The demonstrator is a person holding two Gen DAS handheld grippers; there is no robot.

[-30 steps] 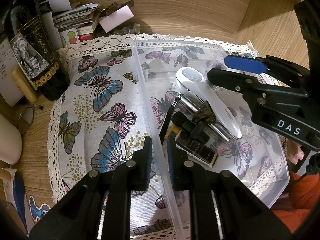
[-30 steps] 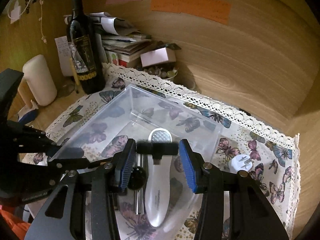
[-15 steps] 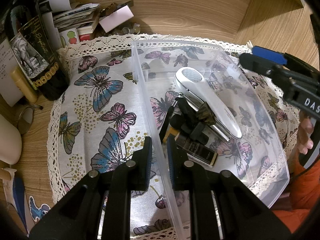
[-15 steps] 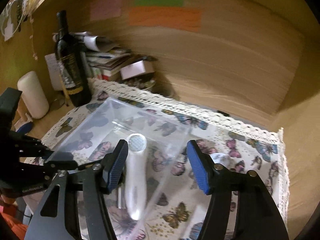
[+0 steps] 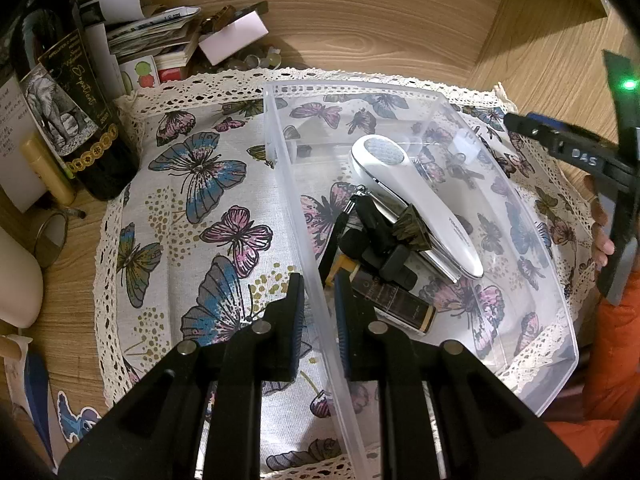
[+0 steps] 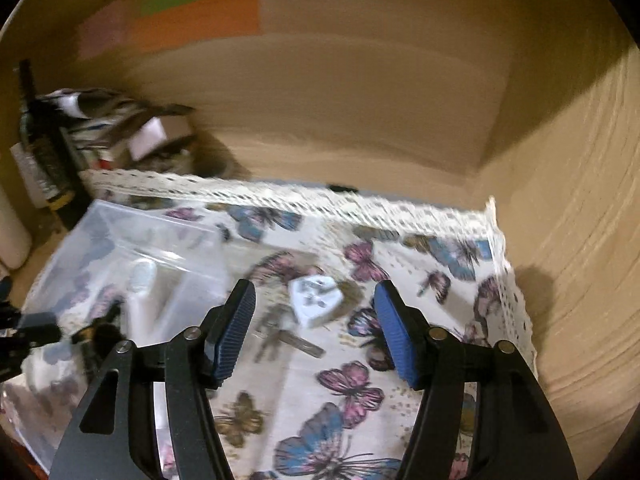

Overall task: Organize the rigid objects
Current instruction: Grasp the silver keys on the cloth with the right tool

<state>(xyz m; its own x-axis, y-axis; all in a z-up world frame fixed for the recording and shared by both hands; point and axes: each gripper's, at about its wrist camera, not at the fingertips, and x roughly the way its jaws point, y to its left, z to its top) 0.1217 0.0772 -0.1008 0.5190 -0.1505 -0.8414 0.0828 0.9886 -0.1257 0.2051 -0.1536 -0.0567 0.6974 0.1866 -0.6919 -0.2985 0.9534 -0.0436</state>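
Observation:
A clear plastic bin (image 5: pixel 280 168) stands on the butterfly cloth (image 5: pixel 192 200). It holds a white handheld device (image 5: pixel 416 196), a black adapter (image 5: pixel 380 240) and a dark bottle (image 5: pixel 392 304). My left gripper (image 5: pixel 318 312) is shut on the bin's left wall. My right gripper (image 6: pixel 314 328) is open and empty above the cloth right of the bin (image 6: pixel 120 240). A white plug adapter (image 6: pixel 316 300) and a bunch of keys (image 6: pixel 280 332) lie on the cloth between its fingers. The right gripper also shows in the left wrist view (image 5: pixel 568 148).
A wine bottle (image 5: pixel 68 92), stacked papers and boxes (image 5: pixel 160 40) and a small round mirror (image 5: pixel 52 232) stand at the back left. Wooden walls (image 6: pixel 400 100) close the back and right. The cloth's lace edge (image 6: pixel 500 240) ends near the right wall.
My right gripper has let the black adapter drop into the bin, opened wider, and swung right out of the bin to above the plug adapter and keys. The left gripper has not moved.

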